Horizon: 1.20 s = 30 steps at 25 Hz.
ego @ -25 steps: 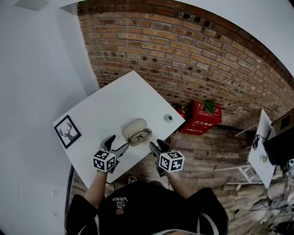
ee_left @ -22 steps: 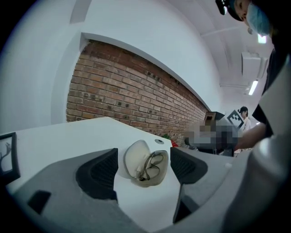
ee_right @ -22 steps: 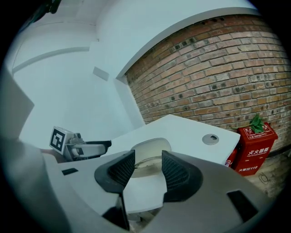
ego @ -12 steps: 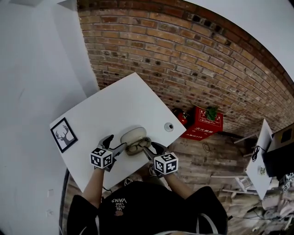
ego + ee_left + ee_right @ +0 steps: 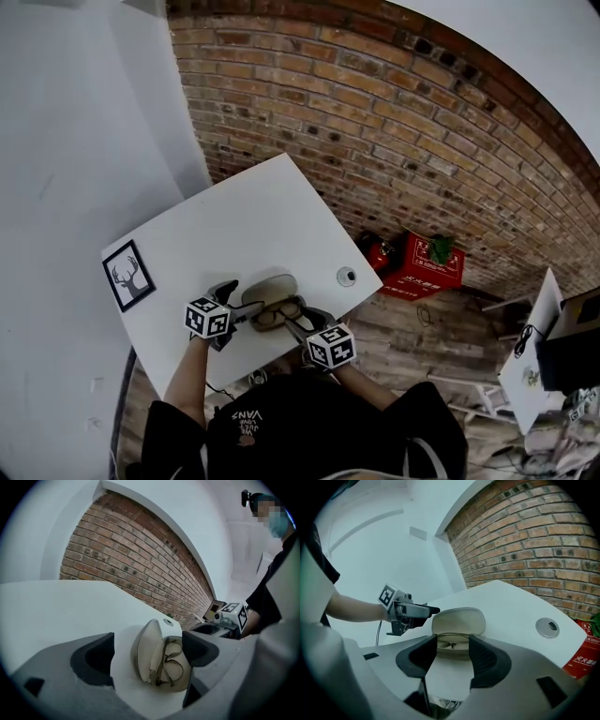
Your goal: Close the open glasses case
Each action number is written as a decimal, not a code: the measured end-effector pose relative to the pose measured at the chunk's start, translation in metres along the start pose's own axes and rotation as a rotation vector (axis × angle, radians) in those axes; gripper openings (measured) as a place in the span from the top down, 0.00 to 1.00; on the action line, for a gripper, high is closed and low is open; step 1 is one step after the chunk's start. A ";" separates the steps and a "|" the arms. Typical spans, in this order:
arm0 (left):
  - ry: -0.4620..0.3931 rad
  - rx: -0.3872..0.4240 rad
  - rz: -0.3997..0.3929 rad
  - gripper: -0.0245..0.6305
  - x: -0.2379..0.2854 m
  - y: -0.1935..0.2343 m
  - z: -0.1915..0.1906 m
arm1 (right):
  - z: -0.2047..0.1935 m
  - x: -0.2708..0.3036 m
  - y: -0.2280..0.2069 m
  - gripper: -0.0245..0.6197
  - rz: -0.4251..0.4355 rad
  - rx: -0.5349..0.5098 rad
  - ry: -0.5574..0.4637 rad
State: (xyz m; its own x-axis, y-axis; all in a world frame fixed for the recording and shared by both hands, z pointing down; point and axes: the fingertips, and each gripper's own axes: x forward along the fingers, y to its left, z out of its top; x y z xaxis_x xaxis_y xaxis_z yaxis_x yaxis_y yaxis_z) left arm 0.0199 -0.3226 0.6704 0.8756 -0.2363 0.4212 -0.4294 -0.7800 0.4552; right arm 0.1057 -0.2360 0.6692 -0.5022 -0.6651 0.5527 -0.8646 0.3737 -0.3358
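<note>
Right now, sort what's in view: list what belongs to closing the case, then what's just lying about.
Job: open case; glasses inside it.
Lying about: deer picture; table grommet; red box on the floor.

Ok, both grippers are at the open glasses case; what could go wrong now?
The glasses lie loose in the glasses case; they could get pinched under the lid. The case sits near the table edge, and the left gripper and right gripper, whose jaws have just been opening, flank it without gripping, so a push on the lid may slide it off.
</note>
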 end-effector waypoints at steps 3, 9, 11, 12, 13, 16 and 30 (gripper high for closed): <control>0.033 -0.009 -0.029 0.28 0.009 -0.003 -0.005 | -0.005 0.001 -0.002 0.66 0.008 -0.007 0.014; 0.085 0.015 -0.082 0.28 0.021 -0.021 -0.012 | -0.011 0.001 -0.005 0.66 0.020 -0.012 0.026; 0.088 0.038 -0.087 0.28 0.019 -0.027 -0.013 | -0.013 0.001 -0.005 0.66 0.022 -0.010 0.028; 0.086 0.049 -0.088 0.28 0.018 -0.030 -0.013 | -0.014 0.002 -0.005 0.66 0.022 -0.009 0.029; 0.080 0.058 -0.089 0.29 0.016 -0.033 -0.013 | -0.016 0.002 -0.005 0.66 0.022 -0.008 0.029; 0.065 0.088 -0.094 0.29 0.009 -0.046 -0.012 | -0.019 0.001 -0.006 0.66 0.021 0.000 0.028; 0.044 0.191 -0.089 0.30 -0.005 -0.097 -0.026 | 0.014 -0.034 -0.031 0.65 -0.021 0.090 -0.136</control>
State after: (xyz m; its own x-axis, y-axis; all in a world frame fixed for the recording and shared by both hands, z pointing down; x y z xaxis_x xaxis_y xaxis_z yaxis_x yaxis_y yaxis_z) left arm 0.0513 -0.2304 0.6444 0.8961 -0.1393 0.4213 -0.2972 -0.8935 0.3367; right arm 0.1499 -0.2340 0.6497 -0.4720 -0.7560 0.4536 -0.8666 0.3034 -0.3962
